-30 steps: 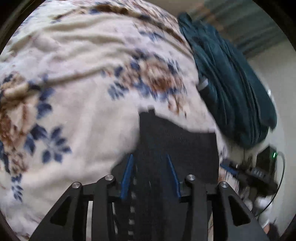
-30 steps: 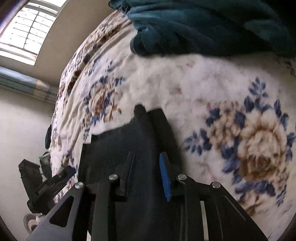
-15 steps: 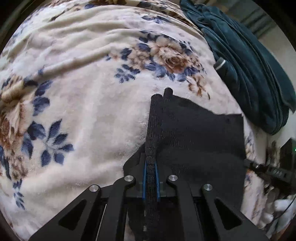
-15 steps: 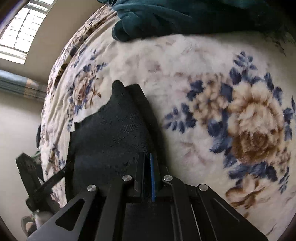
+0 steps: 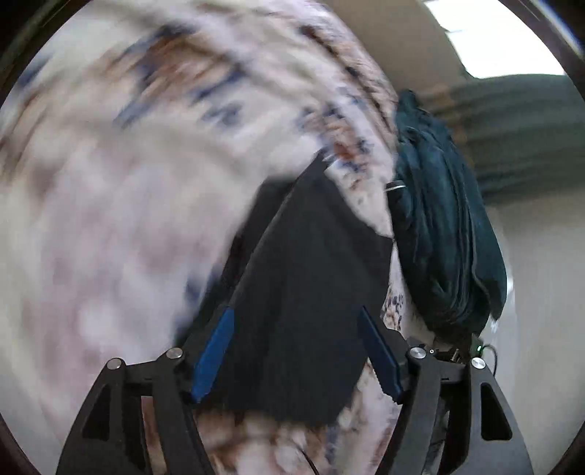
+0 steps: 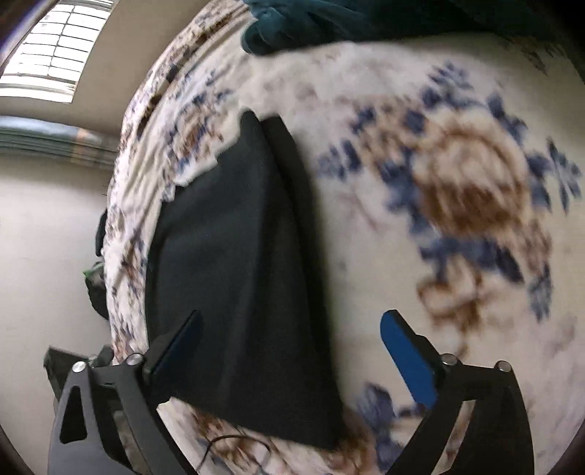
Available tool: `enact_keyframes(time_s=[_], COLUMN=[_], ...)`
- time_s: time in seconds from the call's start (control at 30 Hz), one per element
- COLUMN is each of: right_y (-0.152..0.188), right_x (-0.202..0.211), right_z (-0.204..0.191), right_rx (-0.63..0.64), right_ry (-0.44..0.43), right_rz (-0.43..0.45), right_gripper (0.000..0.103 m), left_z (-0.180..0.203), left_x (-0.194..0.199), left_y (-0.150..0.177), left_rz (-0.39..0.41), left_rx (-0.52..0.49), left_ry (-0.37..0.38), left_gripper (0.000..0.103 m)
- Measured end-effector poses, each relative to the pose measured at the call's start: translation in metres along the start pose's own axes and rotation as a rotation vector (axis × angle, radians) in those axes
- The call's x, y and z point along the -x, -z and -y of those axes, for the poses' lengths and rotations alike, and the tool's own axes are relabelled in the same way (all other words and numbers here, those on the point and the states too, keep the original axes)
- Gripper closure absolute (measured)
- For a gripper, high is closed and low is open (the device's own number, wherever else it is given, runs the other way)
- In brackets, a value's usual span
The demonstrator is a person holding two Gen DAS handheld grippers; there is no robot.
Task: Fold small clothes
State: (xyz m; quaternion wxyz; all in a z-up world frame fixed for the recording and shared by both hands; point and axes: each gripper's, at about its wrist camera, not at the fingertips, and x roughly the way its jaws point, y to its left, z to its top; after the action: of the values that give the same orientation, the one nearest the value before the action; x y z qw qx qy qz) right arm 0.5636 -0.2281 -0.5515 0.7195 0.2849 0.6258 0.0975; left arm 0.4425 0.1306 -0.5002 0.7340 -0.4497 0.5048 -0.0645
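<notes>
The black garment (image 5: 303, 292) lies folded on the floral bed blanket (image 6: 457, 175), long axis running away from me toward the teal bedding (image 5: 446, 237). My left tongs (image 5: 296, 358) and right tongs (image 6: 292, 361) hang released above it. Catching an edge could undo the fold.

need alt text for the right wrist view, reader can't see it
A black garment lies on a floral blanket, with the open right gripper over its near end and touching nothing. A teal blanket is bunched at the far edge, and a window shows at upper left; the picture is motion-blurred.
</notes>
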Motion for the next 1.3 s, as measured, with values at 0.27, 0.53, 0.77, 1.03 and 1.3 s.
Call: enact_keyframes(time_s=[0.27,0.53,0.77,1.03,1.3], right_y=[0.048,0.035,-0.026,-0.101,-0.09], right_x=[0.004,-0.006,-0.042,-0.094,-0.099], right_z=[0.044,0.061,0.052,0.022,0.012], right_rx=[-0.124,-0.149,-0.133,-0.124,-0.131], right_ry=[-0.035,-0.124,-0.247,-0.294,-0.284], right_rz=[-0.018,-0.012,-0.03,-0.067,-0.056], right_gripper=[0.003,0.003,0.003,0.003,0.083], left_z=[-0.039,-0.034,-0.027,-0.016,-0.006], left_x=[-0.061,-0.09,-0.093,-0.089,-0.077], left_y=[0.071,0.067,0.063,0.059,0.031], left_rz=[-0.052,0.039,0.189,0.24,0.174], left_rx=[0.259,0.31,0.398,0.299,0.155], left_ry=[0.135,0.125,0.108,0.064,0.038], left_gripper=[0.034,0.016,0.013,0.077,0.078])
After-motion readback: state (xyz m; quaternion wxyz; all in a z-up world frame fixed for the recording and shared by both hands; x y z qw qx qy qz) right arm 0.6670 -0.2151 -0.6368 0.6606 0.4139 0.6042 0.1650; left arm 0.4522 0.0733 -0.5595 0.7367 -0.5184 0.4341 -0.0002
